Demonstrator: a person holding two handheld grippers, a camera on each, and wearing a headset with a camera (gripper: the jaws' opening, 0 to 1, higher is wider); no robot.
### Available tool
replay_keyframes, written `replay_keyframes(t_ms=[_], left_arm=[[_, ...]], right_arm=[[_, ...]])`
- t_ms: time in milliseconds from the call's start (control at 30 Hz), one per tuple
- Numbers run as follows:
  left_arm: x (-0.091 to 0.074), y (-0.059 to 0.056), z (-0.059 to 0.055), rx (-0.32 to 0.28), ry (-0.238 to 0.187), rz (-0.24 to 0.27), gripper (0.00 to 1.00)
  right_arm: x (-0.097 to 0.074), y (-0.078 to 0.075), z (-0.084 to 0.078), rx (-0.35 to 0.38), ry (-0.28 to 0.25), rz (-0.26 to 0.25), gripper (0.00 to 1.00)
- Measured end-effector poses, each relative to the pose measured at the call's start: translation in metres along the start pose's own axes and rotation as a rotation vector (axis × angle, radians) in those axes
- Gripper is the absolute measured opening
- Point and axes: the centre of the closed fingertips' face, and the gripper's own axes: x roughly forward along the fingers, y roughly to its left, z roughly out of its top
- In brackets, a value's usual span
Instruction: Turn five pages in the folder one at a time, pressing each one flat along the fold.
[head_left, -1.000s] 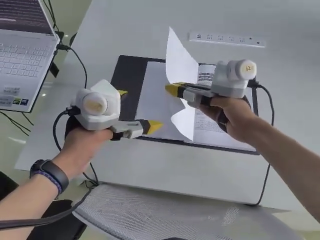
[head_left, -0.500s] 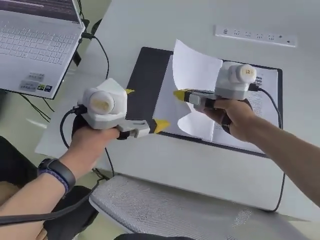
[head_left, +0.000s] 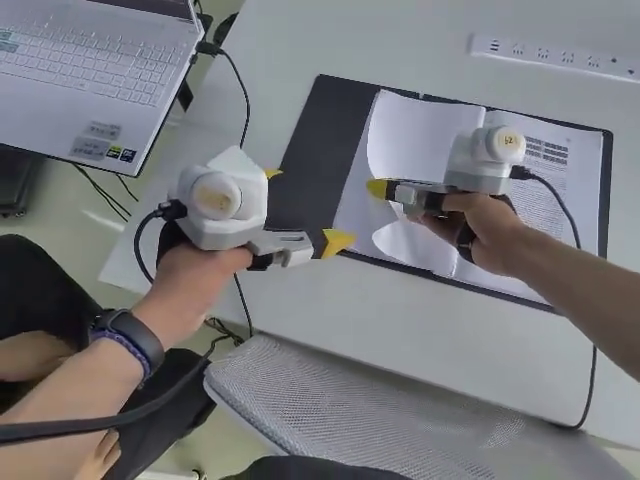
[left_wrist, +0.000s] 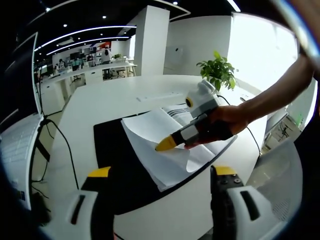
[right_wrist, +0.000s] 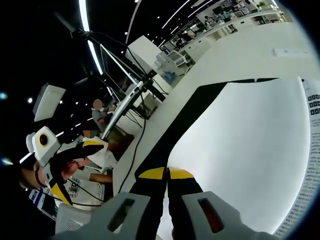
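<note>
A black folder (head_left: 318, 150) lies open on the white table. One white page (head_left: 420, 130) is lifted and curves from the fold over toward the left side. My right gripper (head_left: 380, 187) is shut on that page's free edge, its yellow tips (right_wrist: 166, 173) pressed together on the sheet (right_wrist: 240, 145). The printed page (head_left: 570, 180) underneath lies flat at the right. My left gripper (head_left: 300, 207) hovers open in front of the folder's left edge, holding nothing; its jaws (left_wrist: 161, 172) stand wide apart, facing the folder (left_wrist: 112, 145) and the right gripper (left_wrist: 167, 144).
A laptop (head_left: 90, 70) sits at the back left with a cable (head_left: 245, 100) running past the folder. A power strip (head_left: 560, 55) lies at the back right. A mesh chair (head_left: 400, 420) is just below the table's front edge.
The page has come down from nearly upright to a low curve leaning left, still in the right gripper. The head camera has shifted, so the whole scene sits further right.
</note>
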Motion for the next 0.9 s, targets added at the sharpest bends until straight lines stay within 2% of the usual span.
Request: replay_keyframes(t_ms=[300,367,567,633,900], left_arm=[[0.005,0.0,-0.001,-0.023,-0.003,0.003,0.78],[0.006,-0.002,-0.001,-0.023,-0.001,0.0,0.78],[0.007,-0.001,-0.004,-0.016,0.008,-0.001,0.78],[0.007,0.0,-0.005,-0.014,0.012,0.0,0.78],[0.013,0.0,-0.005,-0.004,0.023,-0.007,0.77]], right_arm=[[0.009,-0.009,-0.005,0.075,0.0,0.002,0.0],[0.013,-0.017,-0.007,0.086,0.008,0.003,0.0],[0.014,-0.015,-0.01,0.091,0.015,0.004,0.0],[0.015,-0.02,-0.01,0.094,0.014,0.005,0.0],[0.014,-0.013,-0.012,0.076,0.022,0.011,0.04]])
